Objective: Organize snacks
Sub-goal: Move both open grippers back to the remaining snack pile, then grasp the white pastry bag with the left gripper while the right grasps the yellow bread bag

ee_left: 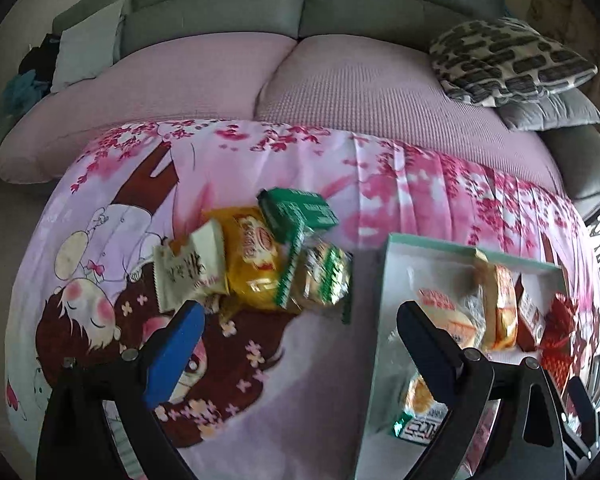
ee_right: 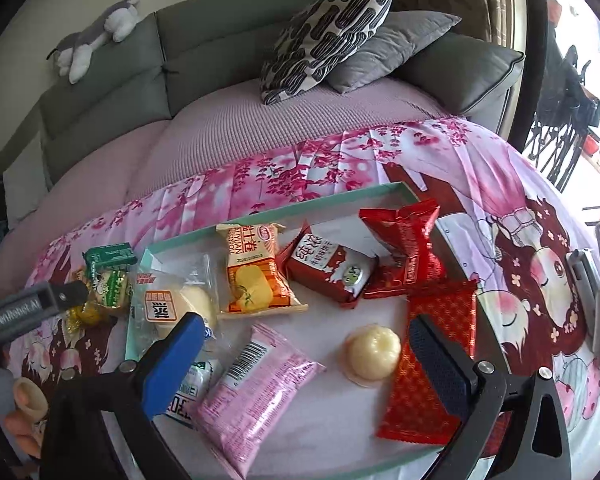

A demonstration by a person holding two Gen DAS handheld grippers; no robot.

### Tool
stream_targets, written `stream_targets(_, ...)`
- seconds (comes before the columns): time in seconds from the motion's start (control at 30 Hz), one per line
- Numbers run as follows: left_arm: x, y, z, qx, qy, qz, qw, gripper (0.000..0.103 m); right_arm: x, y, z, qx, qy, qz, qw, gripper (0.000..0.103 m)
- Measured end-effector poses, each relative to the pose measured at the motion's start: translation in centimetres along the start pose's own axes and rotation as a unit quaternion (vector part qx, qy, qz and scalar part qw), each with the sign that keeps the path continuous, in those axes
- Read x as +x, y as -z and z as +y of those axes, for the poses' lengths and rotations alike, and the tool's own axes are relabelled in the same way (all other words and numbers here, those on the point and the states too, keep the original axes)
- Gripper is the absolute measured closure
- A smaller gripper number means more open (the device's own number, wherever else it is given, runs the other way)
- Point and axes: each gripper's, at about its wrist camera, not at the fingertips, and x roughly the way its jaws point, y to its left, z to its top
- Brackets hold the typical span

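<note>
Snacks (ee_left: pixel 260 256) lie piled beside the tray (ee_right: pixel 260 210); left gripper (ee_left: pixel 296 332) and right gripper (ee_right: pixel 306 340) both gape empty.

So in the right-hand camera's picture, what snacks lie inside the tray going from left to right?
Clear-wrapped bun → orange egg-roll pack → dark red packet → shiny red pouch.

A pink cloth printed with blossoms and cartoon children (ee_left: pixel 380 184) covered the surface. Directly on it lay a shallow white tray with a mint-green rim (ee_right: pixel 260 211). Left of the tray, on the cloth, sat a heap of packets: a green box (ee_left: pixel 300 210), a yellow bag (ee_left: pixel 252 260), a white torn-edged sachet (ee_left: pixel 188 268) and a green-and-white pack (ee_left: pixel 326 276).
</note>
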Motion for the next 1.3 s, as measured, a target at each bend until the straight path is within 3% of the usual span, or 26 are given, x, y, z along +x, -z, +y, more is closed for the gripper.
stream_targets(0.47, 1.1, -2.5, 6.9, -0.075, 0.013, 0.002, 0.9971, 0.006, -0.2, -2.0, 4.8, -0.028, -0.033, -0.022, 0.999, 0.0)
stream_targets(0.67, 1.7, -2.8, 9.6, -0.104, 0.012, 0.008, 0.9944, 0.006, 0.2, -2.5, 7.3, -0.045, -0.048, -0.009, 0.998, 0.001)
stream_targets(0.97, 4.3, -2.5, 12.3, -0.139, 0.021, 0.04, 0.9893, 0.006, 1.2, -2.5, 13.4, -0.099, -0.103, 0.013, 0.99, 0.004)
stream_targets(1.3, 7.9, -1.8, 13.4, -0.18, 0.074, 0.077, 0.9778, 0.006, 3.6, -1.2, 16.8, -0.131, -0.116, 0.048, 0.984, 0.006)
